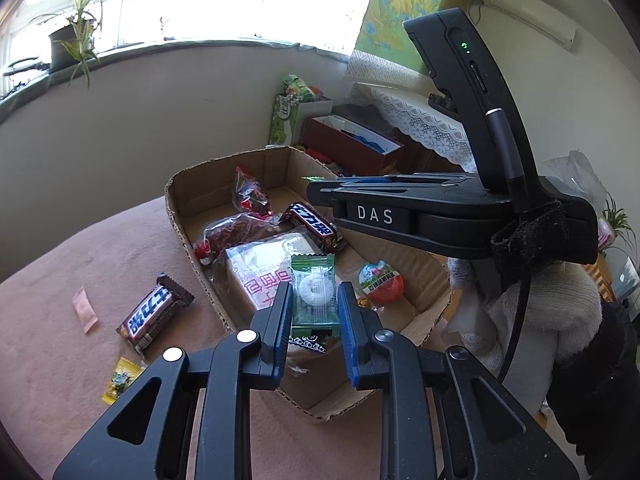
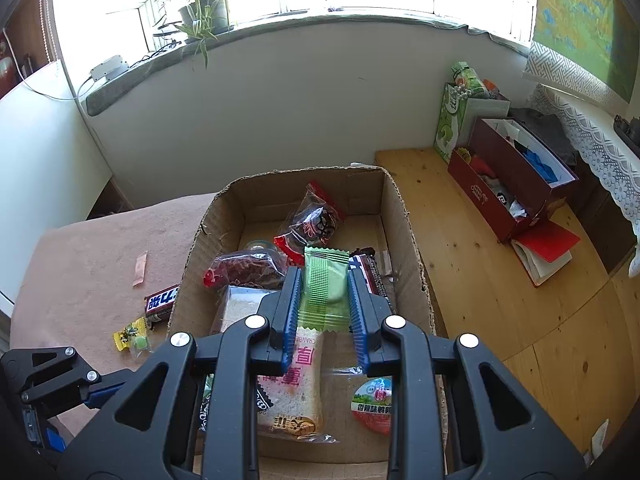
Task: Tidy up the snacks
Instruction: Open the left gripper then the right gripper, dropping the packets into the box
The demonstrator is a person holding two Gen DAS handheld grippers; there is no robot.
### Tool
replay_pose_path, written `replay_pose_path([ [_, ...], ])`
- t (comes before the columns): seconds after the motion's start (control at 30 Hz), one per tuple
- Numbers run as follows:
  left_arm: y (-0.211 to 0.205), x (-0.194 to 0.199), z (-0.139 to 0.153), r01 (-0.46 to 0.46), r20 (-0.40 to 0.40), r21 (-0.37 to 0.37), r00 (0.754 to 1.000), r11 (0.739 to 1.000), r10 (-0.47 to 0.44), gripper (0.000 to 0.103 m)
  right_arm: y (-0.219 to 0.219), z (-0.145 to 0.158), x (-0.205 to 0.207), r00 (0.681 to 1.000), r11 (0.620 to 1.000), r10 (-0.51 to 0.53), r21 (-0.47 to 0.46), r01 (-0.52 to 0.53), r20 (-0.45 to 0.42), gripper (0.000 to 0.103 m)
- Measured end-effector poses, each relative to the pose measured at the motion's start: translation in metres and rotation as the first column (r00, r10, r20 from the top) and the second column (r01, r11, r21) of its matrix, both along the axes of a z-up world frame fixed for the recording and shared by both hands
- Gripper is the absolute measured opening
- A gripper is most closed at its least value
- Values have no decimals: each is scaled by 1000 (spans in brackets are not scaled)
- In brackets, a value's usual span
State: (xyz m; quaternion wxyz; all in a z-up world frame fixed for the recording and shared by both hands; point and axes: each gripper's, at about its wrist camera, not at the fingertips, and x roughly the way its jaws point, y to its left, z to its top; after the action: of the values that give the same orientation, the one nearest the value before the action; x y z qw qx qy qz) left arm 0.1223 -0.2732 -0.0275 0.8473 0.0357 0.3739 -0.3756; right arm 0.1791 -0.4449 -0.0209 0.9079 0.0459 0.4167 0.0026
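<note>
Both tongs are hanging over the open cardboard box (image 2: 404,216) that is sitting partly on the pink-covered desk (image 1: 80,280). The left tongs (image 1: 314,300) are gripping a small green-wrapped ring candy (image 1: 313,294) between their blue pads, holding it just above the box's near corner. The right tongs (image 2: 325,292) are clamping a light green wafer packet (image 2: 325,288) by its long sides, with the packet's top end sticking up past the fingertips over the middle of the box.

Inside the box, snacks are lying in a loose heap: a clear-wrapped slice of bread with red lettering (image 2: 296,384) is lying toward the near end, a round red-and-green cup (image 2: 372,404) is sitting beside it near the right wall, and two dark red-trimmed packets (image 2: 316,220) are resting farther back. A brown chocolate bar (image 1: 314,226) is lying in the box next to them.

Out on the desk to the left of the box, another chocolate bar (image 1: 154,312) is lying close to the box wall, a yellow candy (image 2: 130,336) is lying nearer the desk edge, and a thin pink sachet (image 1: 85,309) is lying apart from both. From the left wrist view, the right tongs' black body is crossing above the box, with a white-gloved hand (image 1: 548,312) holding it.
</note>
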Motion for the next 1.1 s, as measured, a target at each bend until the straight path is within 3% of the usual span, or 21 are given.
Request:
replay_pose_path([
  [0.33,-9,2,0,11,1,10,1000,1000,-11,23,-2,-6,6,1000,1000,1,-3,-1,-15,24],
  [0.37,-9,2,0,10,1,11,1000,1000,-10,33,-2,-7,7,1000,1000,3,-2,-3,-16,29],
  [0.4,-9,1,1,8,3,10,1000,1000,-8,44,-2,-7,7,1000,1000,2,-6,-2,-16,44],
  [0.47,-9,1,1,11,6,8,1000,1000,-11,45,-1,-5,5,1000,1000,-11,-23,11,2,70],
  [0.5,-10,0,2,11,8,8,1000,1000,-11,45,0,-3,3,1000,999,-15,-30,15,15,73],
  [0.7,-8,1,1,7,5,8,1000,1000,-7,46,3,1,3,1000,999,-17,-46,18,19,83],
  [1.1,12,-3,4,-21,4,2,1000,1000,21,47,8,7,-3,999,999,-27,-38,28,26,84],
])
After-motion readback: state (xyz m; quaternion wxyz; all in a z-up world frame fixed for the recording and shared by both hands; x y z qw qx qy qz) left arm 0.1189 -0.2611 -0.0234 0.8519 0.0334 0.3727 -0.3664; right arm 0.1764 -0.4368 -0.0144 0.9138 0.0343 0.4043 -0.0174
